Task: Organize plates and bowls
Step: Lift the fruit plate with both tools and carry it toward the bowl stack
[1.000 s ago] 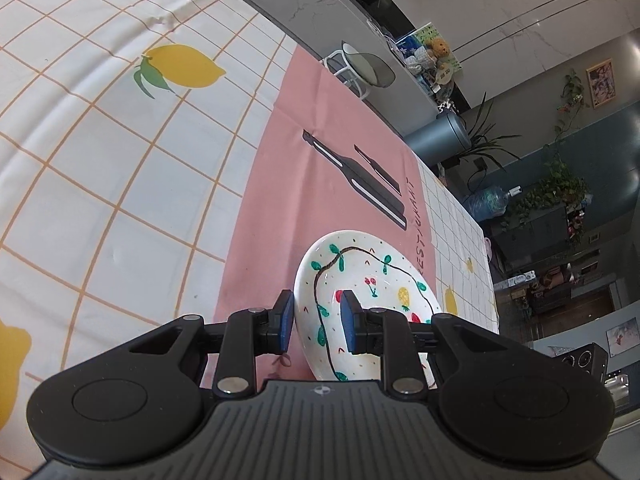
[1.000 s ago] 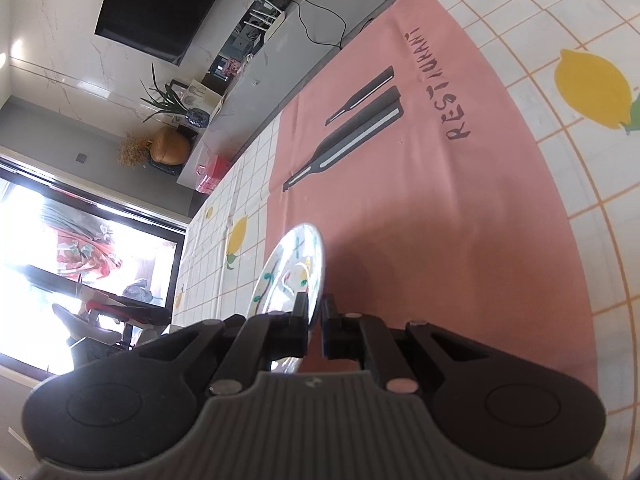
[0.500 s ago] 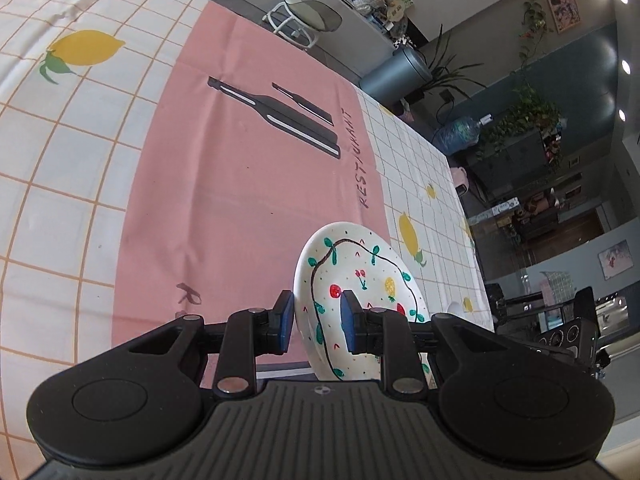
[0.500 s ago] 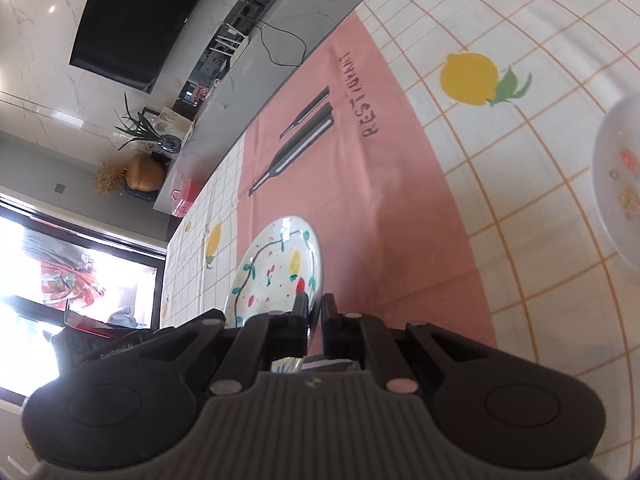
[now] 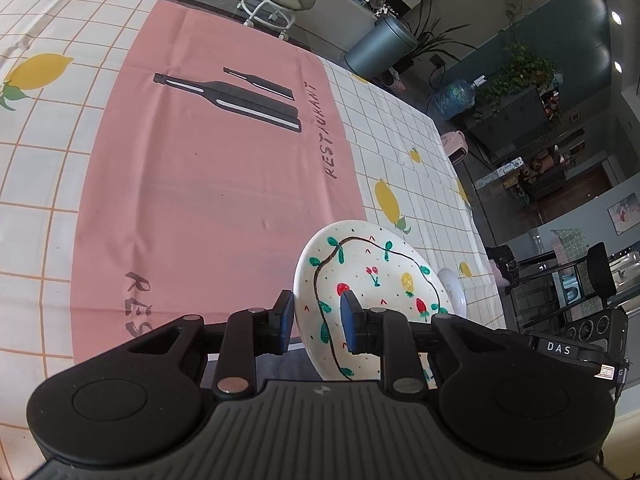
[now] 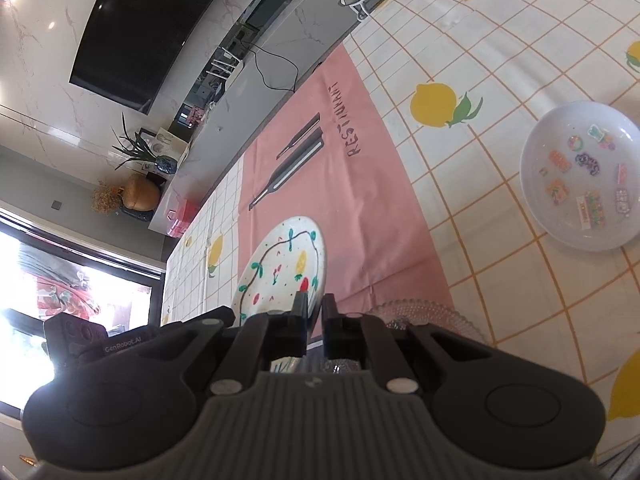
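Observation:
A white plate painted with a vine, cherries and strawberries (image 5: 372,280) is held in the air above the table. My left gripper (image 5: 316,316) has its blue pads on either side of the plate's rim with a visible gap. My right gripper (image 6: 314,312) is shut on the opposite rim of the same plate (image 6: 280,264). A clear glass dish (image 6: 424,316) sits on the table just below and right of the right gripper. A white bowl with coloured stickers (image 6: 580,176) rests on the table at the far right.
A pink "RESTAURANT" mat (image 5: 208,168) lies on a lemon-print checked tablecloth (image 6: 500,80). A stool (image 5: 276,0) and a grey bin (image 5: 380,44) stand beyond the table's far edge. The other gripper's body (image 5: 560,344) shows at the right.
Both grippers have lifted the plate and swung with it; the white sticker bowl and the glass dish have come into the right wrist view.

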The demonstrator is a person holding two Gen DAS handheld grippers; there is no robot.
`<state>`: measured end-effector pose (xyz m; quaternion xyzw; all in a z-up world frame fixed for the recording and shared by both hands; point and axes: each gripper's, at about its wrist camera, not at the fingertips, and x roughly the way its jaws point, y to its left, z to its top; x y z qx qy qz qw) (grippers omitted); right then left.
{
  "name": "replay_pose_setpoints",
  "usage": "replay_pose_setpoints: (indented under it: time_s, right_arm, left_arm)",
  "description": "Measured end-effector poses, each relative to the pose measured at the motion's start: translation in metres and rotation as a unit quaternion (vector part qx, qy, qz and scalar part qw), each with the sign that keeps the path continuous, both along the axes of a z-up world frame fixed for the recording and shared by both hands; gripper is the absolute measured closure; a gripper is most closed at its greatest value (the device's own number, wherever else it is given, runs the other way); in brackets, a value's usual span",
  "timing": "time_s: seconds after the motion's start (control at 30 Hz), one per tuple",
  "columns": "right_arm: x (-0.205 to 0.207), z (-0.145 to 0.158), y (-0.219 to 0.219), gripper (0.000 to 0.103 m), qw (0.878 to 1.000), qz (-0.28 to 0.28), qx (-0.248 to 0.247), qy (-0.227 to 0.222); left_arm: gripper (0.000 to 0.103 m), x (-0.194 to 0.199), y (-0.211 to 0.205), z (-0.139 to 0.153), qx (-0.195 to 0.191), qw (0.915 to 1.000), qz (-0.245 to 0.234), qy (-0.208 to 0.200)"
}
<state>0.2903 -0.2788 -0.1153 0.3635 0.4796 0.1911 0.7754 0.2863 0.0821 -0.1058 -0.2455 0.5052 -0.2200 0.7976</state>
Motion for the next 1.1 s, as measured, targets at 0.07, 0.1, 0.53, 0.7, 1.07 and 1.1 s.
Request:
replay_pose_setpoints:
  time_s: [0.07,0.1,0.53,0.7,1.07,1.1]
  right_arm:
    - [-0.008,0.006,-0.006,0.098,1.0,-0.002,-0.003,-0.006]
    - [-0.011,0.008,-0.009,0.098,1.0,-0.003,-0.005,-0.008]
    - [-0.07,0.012,-0.044,0.097,0.999,-0.021,-0.049,-0.005]
    - [-0.08,0.014,-0.043,0.096,0.998,-0.014,-0.069,0.001]
    - [-0.087,0.009,-0.033,0.094,0.992,0.015,-0.122,0.014]
    - [-0.087,0.008,-0.031,0.094,0.991,0.019,-0.13,0.016]
  left_arm:
    - [0.076,0.0,-0.007,0.001,0.001,0.9999,-0.01,-0.002]
    - [0.076,-0.001,-0.011,0.002,0.002,0.9999,-0.015,-0.003]
    - [0.076,-0.018,-0.071,0.008,0.062,0.9899,-0.124,-0.028]
    - [0.076,-0.017,-0.08,0.009,0.078,0.9861,-0.146,-0.017]
    - [0.076,-0.007,-0.1,-0.003,0.124,0.9733,-0.192,0.018]
    - [0.076,-0.007,-0.101,-0.004,0.127,0.9727,-0.193,0.02]
